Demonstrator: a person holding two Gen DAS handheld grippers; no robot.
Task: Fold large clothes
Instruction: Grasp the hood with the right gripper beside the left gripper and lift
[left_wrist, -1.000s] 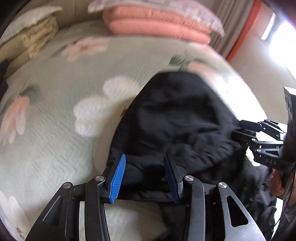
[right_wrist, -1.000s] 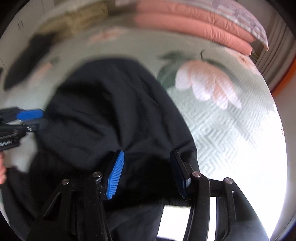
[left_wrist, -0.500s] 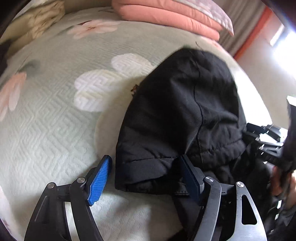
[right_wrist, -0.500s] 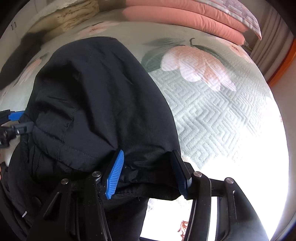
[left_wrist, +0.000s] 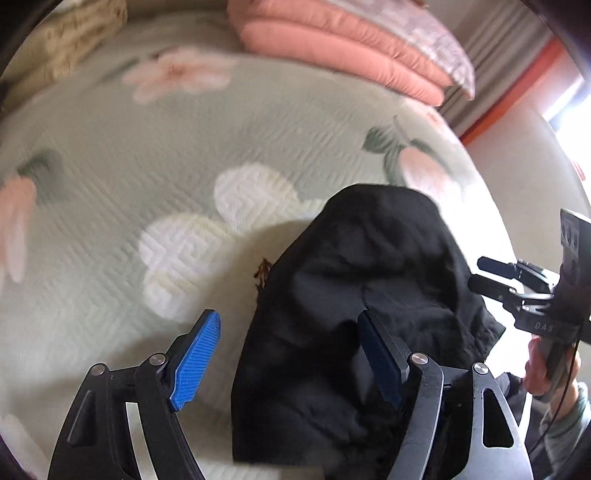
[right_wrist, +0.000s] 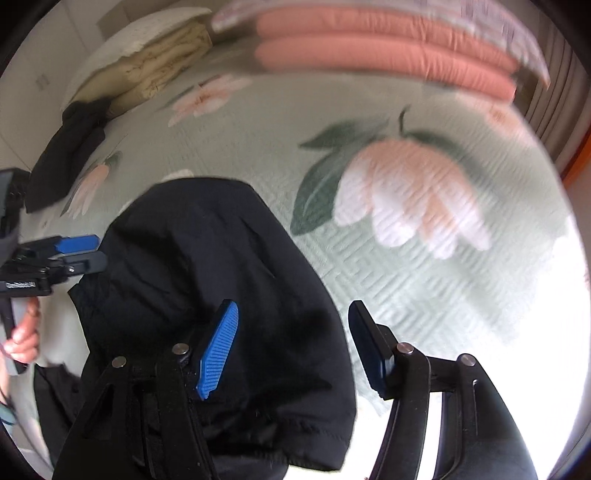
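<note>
We are working over one bed, covered by a pale green quilted bedspread (left_wrist: 155, 192) printed with pink and white flowers. One black jacket (left_wrist: 354, 302), the task's garment, is lying bunched on the bedspread at the near edge of the bed, between the two grippers.

We are holding two grippers, one in each hand. The left gripper (left_wrist: 291, 354) is standing wide open. Its blue left pad is hanging over bare bedspread, clear of the cloth. Its right pad is lying against the jacket's top fold, but nothing is clamped. The right gripper (right_wrist: 295, 343) is opening at this moment. Its blue left pad is resting over the black cloth and its right pad is hanging over the bedspread just past the jacket's edge. The jacket's right-hand portion is lying between the jaws, not pinched.

In the left wrist view, the right gripper is showing at the frame's right edge, just beside the jacket. In the right wrist view, the left gripper is showing at the left edge, just beside the jacket's far side.

At the head of the bed we are counting two stacked pink pillows (right_wrist: 384, 48), one folded beige blanket (right_wrist: 162, 55), and one second dark garment (right_wrist: 66, 147) lying well apart from the jacket.
</note>
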